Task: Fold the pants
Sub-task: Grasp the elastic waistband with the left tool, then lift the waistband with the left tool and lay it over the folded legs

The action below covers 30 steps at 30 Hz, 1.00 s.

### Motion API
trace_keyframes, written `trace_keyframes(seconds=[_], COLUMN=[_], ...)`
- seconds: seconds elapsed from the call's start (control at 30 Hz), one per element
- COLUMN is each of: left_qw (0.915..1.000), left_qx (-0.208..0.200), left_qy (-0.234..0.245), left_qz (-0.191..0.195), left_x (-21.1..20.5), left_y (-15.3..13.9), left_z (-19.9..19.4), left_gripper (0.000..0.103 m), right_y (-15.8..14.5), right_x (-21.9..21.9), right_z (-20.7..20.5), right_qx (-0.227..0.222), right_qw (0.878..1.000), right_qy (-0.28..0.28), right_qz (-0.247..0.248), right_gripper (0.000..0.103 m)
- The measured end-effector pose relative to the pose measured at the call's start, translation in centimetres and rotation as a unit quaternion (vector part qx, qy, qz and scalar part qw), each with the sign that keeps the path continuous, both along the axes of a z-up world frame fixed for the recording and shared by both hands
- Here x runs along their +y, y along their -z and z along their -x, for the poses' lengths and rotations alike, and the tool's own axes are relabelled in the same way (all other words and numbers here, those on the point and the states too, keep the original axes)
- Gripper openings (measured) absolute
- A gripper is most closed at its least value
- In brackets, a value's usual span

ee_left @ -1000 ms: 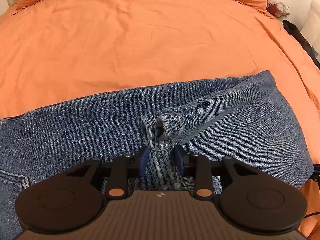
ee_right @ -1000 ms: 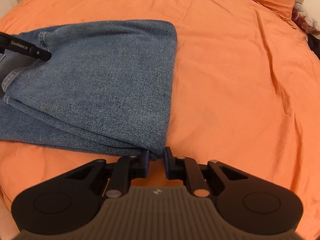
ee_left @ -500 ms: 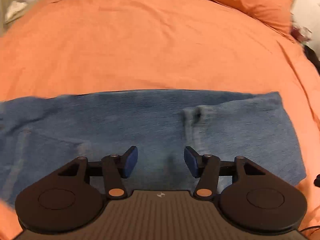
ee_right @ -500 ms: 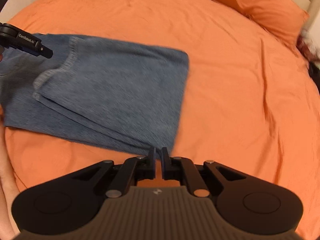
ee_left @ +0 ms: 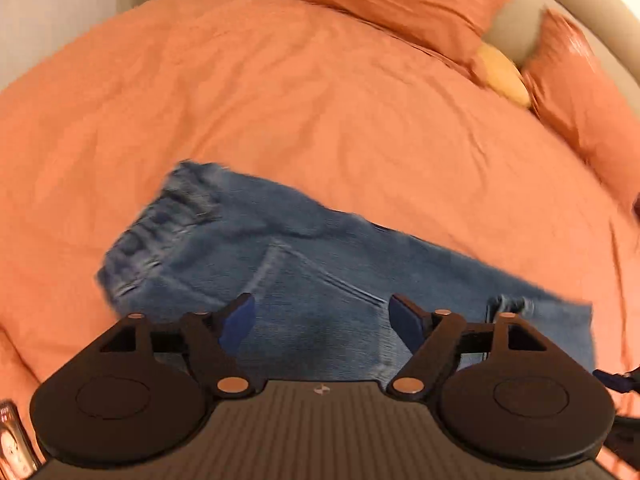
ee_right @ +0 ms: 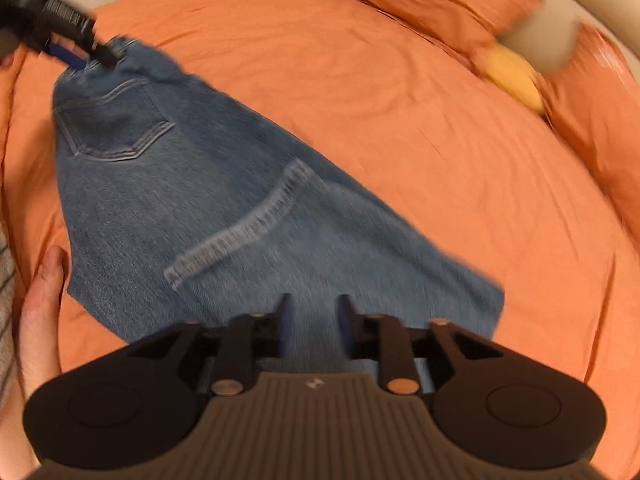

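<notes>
The blue denim pants (ee_left: pixel 304 276) lie folded on the orange bedspread (ee_left: pixel 280 100), waistband (ee_left: pixel 160 228) toward the left, a pocket seam across the middle. My left gripper (ee_left: pixel 320 320) is open and empty, hovering over the near edge of the pants. In the right wrist view the pants (ee_right: pixel 224 200) show a back pocket (ee_right: pixel 116 124) and a leg hem (ee_right: pixel 244 224) laid across them. My right gripper (ee_right: pixel 312 324) is open with a moderate gap above the folded end, holding nothing. The left gripper (ee_right: pixel 76 50) shows by the waistband at upper left.
Orange pillows (ee_left: pixel 404 4) and a yellow cushion (ee_left: pixel 504 76) lie at the head of the bed, also in the right wrist view (ee_right: pixel 516 76). A bare hand (ee_right: pixel 40 300) rests at the left bed edge. A phone (ee_left: pixel 12 440) is at lower left.
Both views have swung and pulled back from the pants. My left gripper released the hem and opened wide. My right gripper went from nearly shut at the fold's corner to open.
</notes>
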State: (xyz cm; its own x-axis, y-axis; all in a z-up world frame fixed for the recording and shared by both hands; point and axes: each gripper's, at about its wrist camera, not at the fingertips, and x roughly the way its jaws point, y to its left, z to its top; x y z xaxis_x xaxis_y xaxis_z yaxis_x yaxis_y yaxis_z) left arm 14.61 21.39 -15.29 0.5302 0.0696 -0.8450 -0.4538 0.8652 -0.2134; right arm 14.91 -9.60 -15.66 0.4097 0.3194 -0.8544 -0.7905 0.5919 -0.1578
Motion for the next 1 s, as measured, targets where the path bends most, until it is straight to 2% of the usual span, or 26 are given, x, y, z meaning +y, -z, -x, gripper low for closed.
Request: trace_keyframes(seconds=[0.13, 0.2, 0.3, 0.4, 0.47, 0.57, 0.73, 0.87, 1.0], left_qw=[0.9955, 0.9894, 0.9807, 0.9727, 0.9642, 0.9531, 0.9502, 0.9342, 0.9238], left_qx=[-0.005, -0.005, 0.001, -0.005, -0.023, -0.019, -0.003, -0.003, -0.016], left_qy=[-0.067, -0.103, -0.127, -0.149, -0.175, -0.222, -0.231, -0.255, -0.269], left_qz=[0.067, 0.102, 0.149, 0.178, 0.198, 0.204, 0.209, 0.250, 0.272], left_x=[4.6, 6.5, 8.4, 9.4, 9.7, 9.5, 10.8, 12.1, 12.4], left_y=[0.9, 2.2, 4.6, 6.0, 6.1, 6.2, 8.3, 10.8, 12.5], left_z=[2.2, 3.2, 3.7, 4.3, 5.5, 7.4, 7.7, 7.2, 6.7], left_gripper=[0.090, 0.090, 0.090, 0.090, 0.090, 0.090, 0.090, 0.090, 0.091], right_y=[-0.1, 0.4, 1.3, 2.1, 2.5, 2.9, 5.1, 6.2, 6.8], right_x=[2.4, 3.3, 4.2, 4.9, 5.5, 6.5, 8.6, 9.3, 9.5], right_z=[-1.3, -2.0, -2.9, -3.7, -4.2, -4.7, -5.6, -6.7, -7.8], right_qx=[0.001, 0.006, 0.015, 0.030, 0.038, 0.053, 0.066, 0.086, 0.111], right_qw=[0.998, 0.997, 0.994, 0.992, 0.990, 0.986, 0.973, 0.966, 0.962], right_qy=[-0.048, -0.063, -0.083, -0.100, -0.114, -0.142, -0.190, -0.214, -0.220], right_qz=[0.029, 0.043, 0.062, 0.069, 0.071, 0.074, 0.110, 0.119, 0.121], right_gripper=[0.033, 0.033, 0.033, 0.033, 0.033, 0.033, 0.034, 0.038, 0.038])
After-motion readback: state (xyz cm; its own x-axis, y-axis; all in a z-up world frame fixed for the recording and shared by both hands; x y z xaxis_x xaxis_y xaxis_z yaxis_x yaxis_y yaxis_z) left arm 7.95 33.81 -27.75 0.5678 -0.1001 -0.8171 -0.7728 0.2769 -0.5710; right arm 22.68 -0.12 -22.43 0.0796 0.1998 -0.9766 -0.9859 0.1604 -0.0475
